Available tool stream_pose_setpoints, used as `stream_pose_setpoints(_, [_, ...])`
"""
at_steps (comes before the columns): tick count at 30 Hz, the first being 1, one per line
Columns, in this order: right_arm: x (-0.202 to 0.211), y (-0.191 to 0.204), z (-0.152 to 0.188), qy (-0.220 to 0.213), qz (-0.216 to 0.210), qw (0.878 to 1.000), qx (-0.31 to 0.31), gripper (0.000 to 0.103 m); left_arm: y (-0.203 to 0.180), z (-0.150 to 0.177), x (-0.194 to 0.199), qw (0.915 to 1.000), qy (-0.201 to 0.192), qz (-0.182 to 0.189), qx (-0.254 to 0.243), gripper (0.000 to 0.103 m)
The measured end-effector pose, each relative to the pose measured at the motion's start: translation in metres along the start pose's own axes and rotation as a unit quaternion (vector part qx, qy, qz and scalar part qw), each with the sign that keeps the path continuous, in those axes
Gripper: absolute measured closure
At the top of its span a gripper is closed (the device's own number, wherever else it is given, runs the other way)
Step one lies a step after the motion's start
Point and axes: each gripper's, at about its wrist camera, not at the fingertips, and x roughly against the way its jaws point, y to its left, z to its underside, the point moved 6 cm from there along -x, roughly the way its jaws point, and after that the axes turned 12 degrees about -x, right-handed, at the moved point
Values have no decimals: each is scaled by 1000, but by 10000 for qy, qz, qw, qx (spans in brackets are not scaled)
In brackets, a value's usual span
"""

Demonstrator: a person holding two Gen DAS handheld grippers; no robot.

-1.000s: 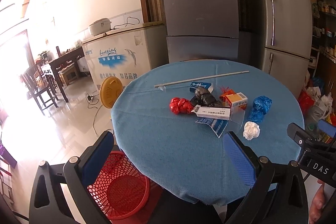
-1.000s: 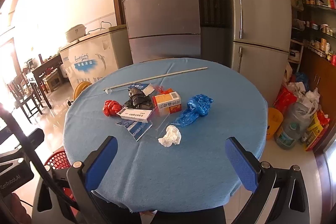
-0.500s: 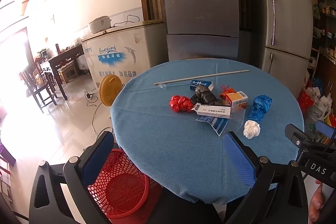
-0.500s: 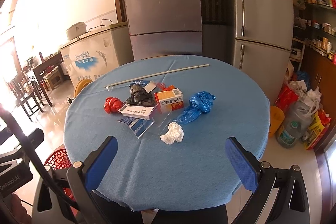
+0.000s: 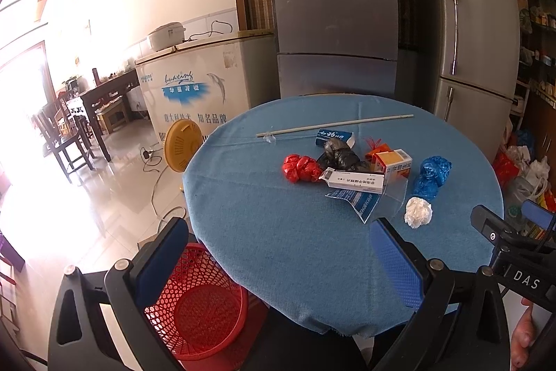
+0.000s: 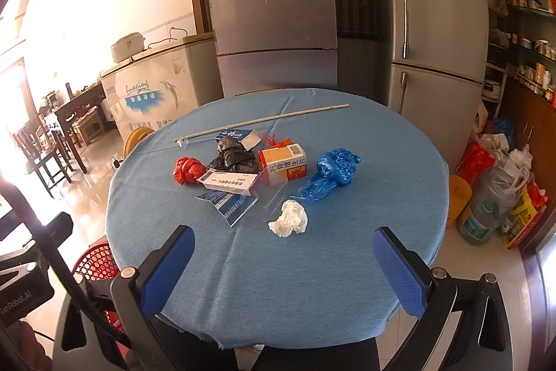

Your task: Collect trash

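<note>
On the round blue table (image 6: 347,284), the trash lies in 1 cluster near the centre. Item 1: white tissue wad (image 6: 289,218), nearest the right tool, at 6 o'clock of the cluster. Item 2: blue bag (image 6: 330,174), at 3 o'clock. Item 3: orange box (image 6: 285,162), touching a clear plastic sheet (image 6: 272,197). Item 4: white box (image 6: 229,180), lying flat, partly over a blue leaflet (image 6: 231,206). Item 5: black bag (image 6: 234,155), behind the white box. Item 6: red bag (image 6: 187,170), at 9 o'clock. Item 7: long thin rod (image 6: 264,120), at 12 o'clock, beyond the cluster.

Left tool (image 5: 278,263): fingers spread wide, nothing between them, held off the near table edge. Right tool (image 6: 283,270): likewise spread wide, holding nothing, over the near edge.

Red basket (image 5: 198,301): on the floor at 7 o'clock of the table, seen through the left tool; no contents visible.
</note>
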Motion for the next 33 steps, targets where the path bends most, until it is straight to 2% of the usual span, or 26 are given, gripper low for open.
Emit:
stream_pose_setpoints(22, [-11, 3, 5, 151, -5, 9999, -4, 0, 4, 6, -10, 9999, 159, 43, 41, 0])
stream_pose_setpoints(33, [-28, 6, 6, 292, -7, 9996, 5, 0, 3, 9, -28, 9992, 397, 46, 13, 0])
